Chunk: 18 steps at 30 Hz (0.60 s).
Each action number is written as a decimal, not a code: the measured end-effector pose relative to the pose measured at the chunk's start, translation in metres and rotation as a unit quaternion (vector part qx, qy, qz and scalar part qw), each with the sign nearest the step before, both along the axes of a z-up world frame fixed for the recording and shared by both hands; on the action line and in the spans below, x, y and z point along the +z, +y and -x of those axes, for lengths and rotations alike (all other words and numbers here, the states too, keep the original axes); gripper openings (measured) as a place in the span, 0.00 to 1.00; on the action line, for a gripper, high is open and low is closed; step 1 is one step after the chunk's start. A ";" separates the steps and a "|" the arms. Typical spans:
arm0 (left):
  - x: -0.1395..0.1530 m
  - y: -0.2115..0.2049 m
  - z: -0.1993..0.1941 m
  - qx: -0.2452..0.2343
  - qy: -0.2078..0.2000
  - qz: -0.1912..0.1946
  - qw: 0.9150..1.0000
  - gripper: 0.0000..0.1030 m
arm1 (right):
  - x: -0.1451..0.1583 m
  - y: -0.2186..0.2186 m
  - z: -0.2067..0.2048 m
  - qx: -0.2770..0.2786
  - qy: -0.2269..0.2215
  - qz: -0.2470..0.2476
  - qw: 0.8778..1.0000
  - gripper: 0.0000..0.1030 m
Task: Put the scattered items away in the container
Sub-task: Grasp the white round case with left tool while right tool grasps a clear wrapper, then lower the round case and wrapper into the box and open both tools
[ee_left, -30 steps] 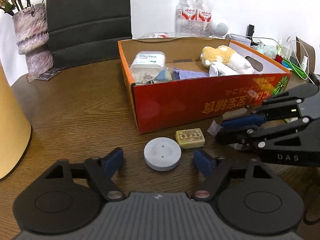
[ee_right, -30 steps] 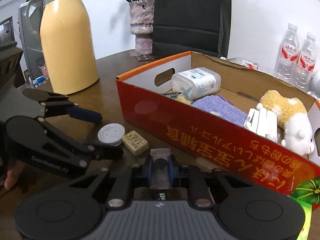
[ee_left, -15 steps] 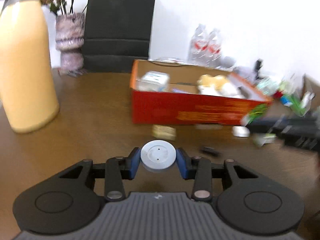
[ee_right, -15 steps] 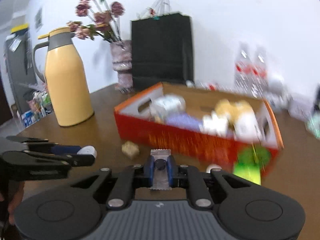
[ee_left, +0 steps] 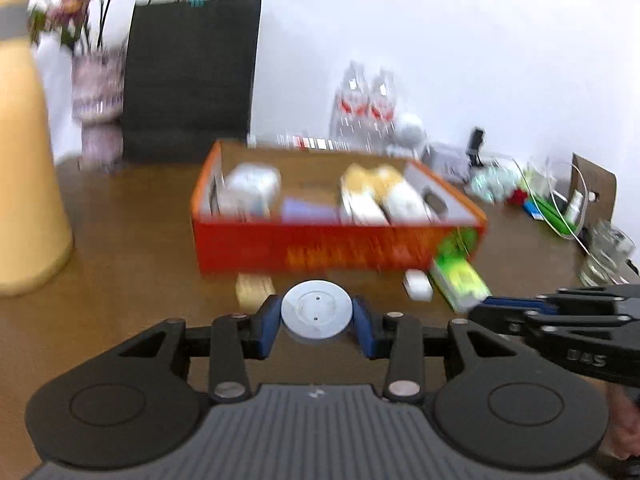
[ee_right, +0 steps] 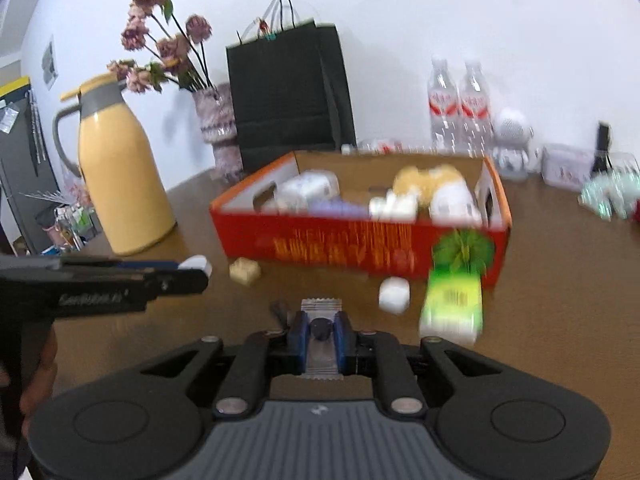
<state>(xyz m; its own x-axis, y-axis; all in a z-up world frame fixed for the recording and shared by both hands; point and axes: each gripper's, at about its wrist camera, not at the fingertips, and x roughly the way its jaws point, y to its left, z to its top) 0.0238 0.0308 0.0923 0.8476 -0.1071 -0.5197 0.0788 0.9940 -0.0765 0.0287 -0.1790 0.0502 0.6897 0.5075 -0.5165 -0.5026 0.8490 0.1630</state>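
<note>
Standing on brown table point(ee_right: 560, 264): red box point(ee_right: 360, 240), yellow jug point(ee_right: 120, 176).

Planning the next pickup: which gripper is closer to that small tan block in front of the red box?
Left. The left gripper, holding the white disc, is just short of the tan block; the right gripper sits farther off, to the block's right.

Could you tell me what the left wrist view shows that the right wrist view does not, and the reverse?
Only the left wrist view shows the white disc face-on, clamped in the left gripper, plus the cardboard piece and cables on the far right.

Only the right wrist view shows the silver sachet clamped in the right gripper and the yellow jug's lid and handle.

Both show the red box, the tan block, the green carton, the small white block and the black bag.
</note>
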 end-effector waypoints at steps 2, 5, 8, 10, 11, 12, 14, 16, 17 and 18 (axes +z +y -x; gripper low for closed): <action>0.019 0.012 -0.034 -0.001 -0.004 -0.013 1.000 0.39 | 0.026 0.005 -0.025 -0.010 -0.016 -0.014 1.000 0.12; 0.030 0.032 -0.100 0.001 0.051 0.006 0.999 0.39 | 0.059 0.020 -0.082 -0.017 0.013 -0.043 0.999 0.12; 0.017 0.042 -0.160 -0.004 0.131 0.016 0.991 0.39 | 0.066 0.045 -0.142 -0.008 0.084 -0.039 0.996 0.12; 0.007 0.041 -0.181 0.013 0.162 -0.007 0.987 0.39 | 0.054 0.065 -0.177 -0.008 0.142 -0.009 0.990 0.12; 0.002 0.040 -0.190 0.012 0.175 -0.018 0.984 0.39 | 0.045 0.073 -0.191 -0.009 0.169 0.003 0.986 0.12; -0.001 0.040 -0.195 0.015 0.183 -0.018 0.983 0.41 | 0.036 0.080 -0.203 -0.011 0.191 0.015 0.981 0.12; -0.005 0.040 -0.200 0.003 0.198 -0.014 0.980 0.61 | 0.019 0.088 -0.221 -0.032 0.225 0.023 0.974 0.17; -0.003 0.038 -0.202 -0.005 0.204 -0.024 0.979 0.75 | 0.005 0.089 -0.233 -0.047 0.258 0.022 0.965 0.29; -0.002 0.037 -0.202 -0.010 0.206 -0.030 0.978 0.78 | 0.001 0.090 -0.236 -0.049 0.264 0.026 0.963 0.34; 0.002 0.036 -0.202 -0.014 0.208 -0.034 0.977 0.80 | 0.000 0.090 -0.237 -0.051 0.262 0.030 0.963 0.37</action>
<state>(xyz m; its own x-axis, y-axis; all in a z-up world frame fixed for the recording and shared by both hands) 0.2254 0.0668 0.0939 0.5579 -0.0811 -0.8259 0.0824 0.9957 -0.0421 0.2657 -0.0886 0.0505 0.3712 0.4086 -0.8338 -0.2774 0.9058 0.3203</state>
